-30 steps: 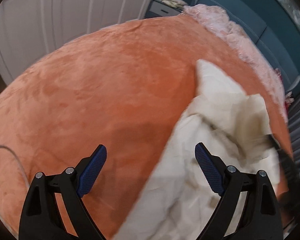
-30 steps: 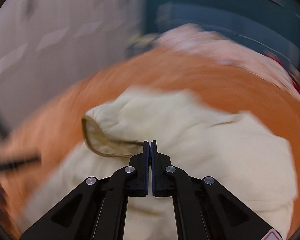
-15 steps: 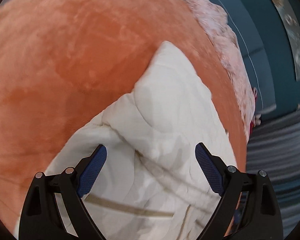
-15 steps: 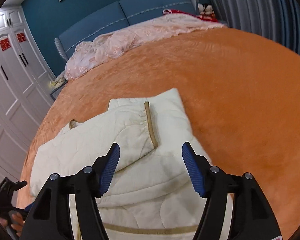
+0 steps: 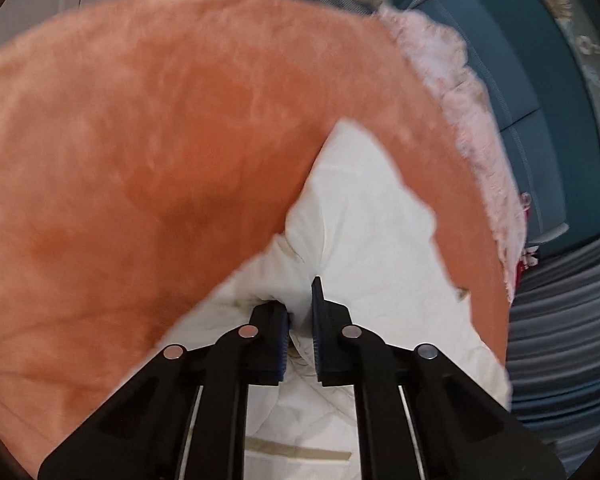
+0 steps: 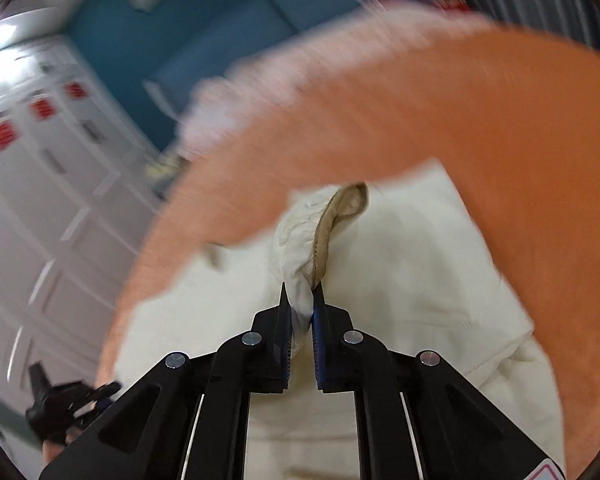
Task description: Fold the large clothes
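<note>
Two views, both filled mostly by the bed (image 5: 140,160) under its orange plush cover. Found the cream quilted garment (image 5: 372,220) lying on the near part of this bed, partly bunched, one flat panel reaching away toward the pink blanket (image 5: 460,92) at the teal headboard (image 5: 520,80). Judged the bed chosen as a wide soft surface, enough to spread so large a piece.

Saw the left gripper (image 5: 300,304) with jaws closed on a raised ridge of the cream cloth, a bit of cloth filling the narrow gap between the pads. Saw the right gripper (image 6: 300,296) with jaws just closing and already pinching a narrow tongue of the garment, beside its tan trim (image 6: 324,232). Could not tell for sure if this tongue was a cuff or a collar. Judged both grips taken at edges so that the cloth could be lifted and laid over itself without slipping; folding itself seemed only at the start, with the garment not yet in a neat shape.

Noted red stickers (image 6: 40,108) on the white wardrobe doors (image 6: 60,200), too blurred for reading. Found no brand or label on the garment.
</note>
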Available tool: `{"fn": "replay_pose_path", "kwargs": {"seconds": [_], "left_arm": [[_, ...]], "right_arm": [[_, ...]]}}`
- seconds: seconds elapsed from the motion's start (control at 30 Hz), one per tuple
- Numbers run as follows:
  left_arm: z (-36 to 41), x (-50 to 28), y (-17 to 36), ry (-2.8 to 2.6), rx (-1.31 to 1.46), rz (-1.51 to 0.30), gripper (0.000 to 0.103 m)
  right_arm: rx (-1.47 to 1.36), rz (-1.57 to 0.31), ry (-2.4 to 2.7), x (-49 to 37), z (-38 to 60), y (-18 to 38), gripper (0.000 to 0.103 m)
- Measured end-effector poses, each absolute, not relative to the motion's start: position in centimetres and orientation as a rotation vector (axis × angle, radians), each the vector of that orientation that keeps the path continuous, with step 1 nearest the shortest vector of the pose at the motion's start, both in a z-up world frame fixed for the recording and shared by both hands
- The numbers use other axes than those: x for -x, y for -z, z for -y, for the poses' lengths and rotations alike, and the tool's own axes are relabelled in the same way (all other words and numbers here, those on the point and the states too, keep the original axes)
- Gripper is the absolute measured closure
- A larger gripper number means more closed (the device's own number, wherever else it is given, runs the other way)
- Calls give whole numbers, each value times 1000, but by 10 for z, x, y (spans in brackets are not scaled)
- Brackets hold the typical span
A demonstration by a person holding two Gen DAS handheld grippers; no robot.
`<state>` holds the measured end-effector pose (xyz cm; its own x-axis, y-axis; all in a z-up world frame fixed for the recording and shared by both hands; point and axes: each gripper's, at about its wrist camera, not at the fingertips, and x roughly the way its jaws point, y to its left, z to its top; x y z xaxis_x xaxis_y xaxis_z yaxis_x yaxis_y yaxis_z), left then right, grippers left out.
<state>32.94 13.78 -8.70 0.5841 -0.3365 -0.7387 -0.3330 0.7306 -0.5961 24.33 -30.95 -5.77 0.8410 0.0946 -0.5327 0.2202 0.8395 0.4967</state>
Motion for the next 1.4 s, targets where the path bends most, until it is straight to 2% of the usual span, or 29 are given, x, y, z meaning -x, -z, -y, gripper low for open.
{"fn": "replay_pose_path", "kwargs": {"seconds": [0.07, 0.2, 0.27, 0.47, 0.5, 0.6, 0.67, 0.7, 0.73, 0.8, 0.87, 0.93, 1.03, 1.13, 1.23, 1.4], "left_arm": [[-142, -318, 76, -6, 737, -937, 95], [-127, -322, 104, -37, 612, -1019, 95], [-121, -323, 116, -51, 581, -1040, 95], [-110, -325, 122, -70, 464, -1018, 90], [-106, -325, 121, -71, 433, -1011, 89], [-103, -315, 105, -72, 382, -989, 83], [-107, -299, 81, -77, 374, -935, 66], [-108, -292, 70, -65, 376, -895, 63], [-107, -286, 59, -59, 376, -859, 54], [-100, -282, 35, -38, 361, -778, 46], [-81, -295, 25, 3, 329, -769, 45], [-63, -311, 30, 28, 304, -792, 45], [-37, -340, 60, 42, 238, -880, 46], [-25, -352, 96, 18, 177, -939, 46], [-24, -349, 113, 21, 152, -923, 44], [-20, -345, 126, 7, 96, -877, 42]], "right_arm": [[-518, -546, 77, -225, 301, 51, 95], [-461, -763, 161, -239, 305, 118, 95], [-475, -798, 171, -239, 309, 140, 95], [-428, -814, 185, -245, 306, 148, 94], [-424, -810, 188, -243, 306, 146, 92], [-387, -778, 250, -224, 303, 124, 75], [-344, -704, 346, -199, 301, 101, 59], [-328, -663, 389, -188, 300, 92, 58], [-312, -605, 429, -179, 300, 79, 56], [-299, -555, 405, -181, 296, 62, 56], [-270, -598, 311, -205, 287, 55, 66], [-254, -624, 226, -230, 277, 59, 74], [-243, -719, 193, -267, 270, 87, 80], [-233, -789, 217, -283, 272, 119, 83], [-250, -800, 213, -279, 272, 142, 86], [-250, -797, 213, -279, 269, 150, 86]]}}
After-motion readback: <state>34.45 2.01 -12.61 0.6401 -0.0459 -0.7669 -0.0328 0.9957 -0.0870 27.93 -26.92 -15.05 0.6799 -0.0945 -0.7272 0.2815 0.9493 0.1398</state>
